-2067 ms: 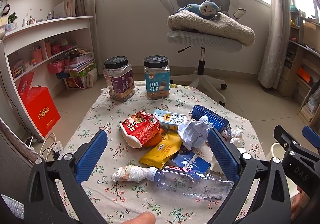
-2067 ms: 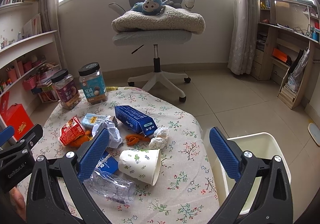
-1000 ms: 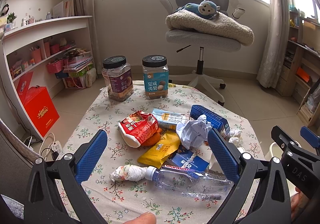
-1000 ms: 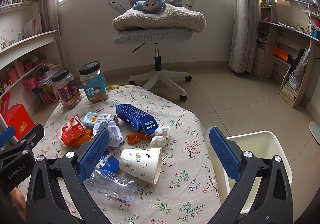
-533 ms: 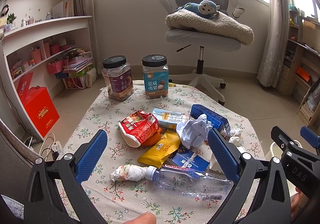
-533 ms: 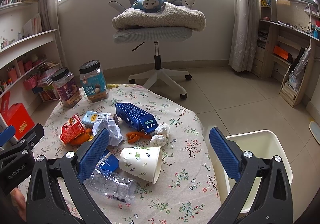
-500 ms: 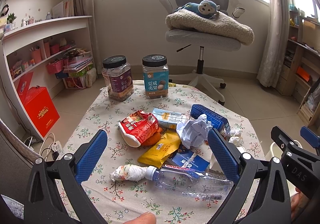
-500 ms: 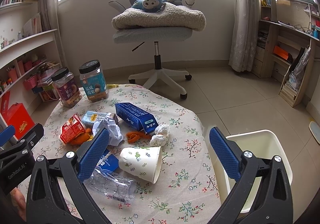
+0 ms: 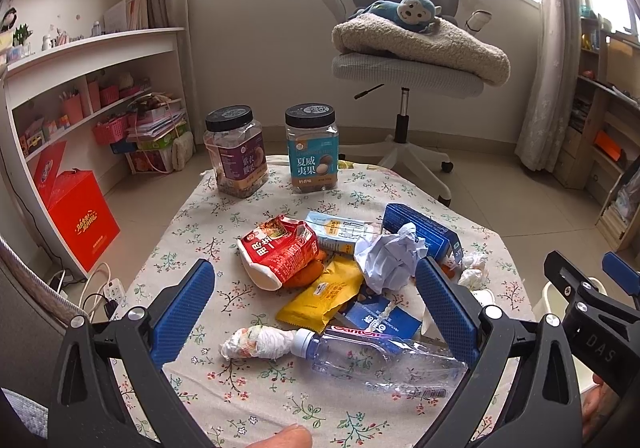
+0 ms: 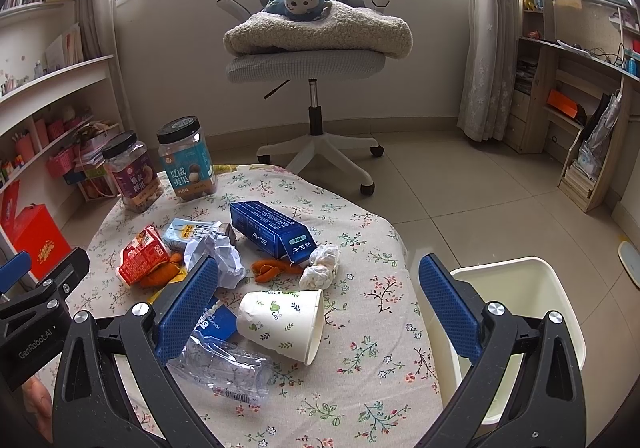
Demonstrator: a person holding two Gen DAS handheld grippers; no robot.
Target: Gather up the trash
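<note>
the trash lies heaped on a round table (image 10: 372, 400) under a flowered cloth. nearest the person a clear plastic bottle (image 9: 380, 358) lies on its side, its cap touching a twisted white wrapper (image 9: 256, 342). just beyond it are a flat blue packet (image 9: 380, 322) and a yellow packet (image 9: 324, 294), with a red snack bag (image 9: 278, 250) and a ball of crumpled paper (image 9: 388, 262) behind them. a small light-blue carton (image 9: 334, 230) and a long blue box (image 10: 272, 234) lie further back. beside the box sit some orange peel (image 10: 272, 268) and a wad of tissue (image 10: 322, 264), and a paper cup (image 10: 284, 324) lies tipped over near the bottle.

the left gripper (image 9: 316, 318) hovers over the near side of the pile, jaws wide apart and holding nothing. the right gripper (image 10: 316, 318) hangs beside it over the table's edge, jaws likewise spread and empty.

a white bin (image 10: 532, 288) stands on the floor just beside the table, on the right. two black-lidded jars (image 9: 236, 151) stand upright at the far edge of the table. behind them an office chair (image 10: 308, 63) holds a folded blanket (image 10: 320, 31) and a blue toy monkey (image 10: 300, 1).
</note>
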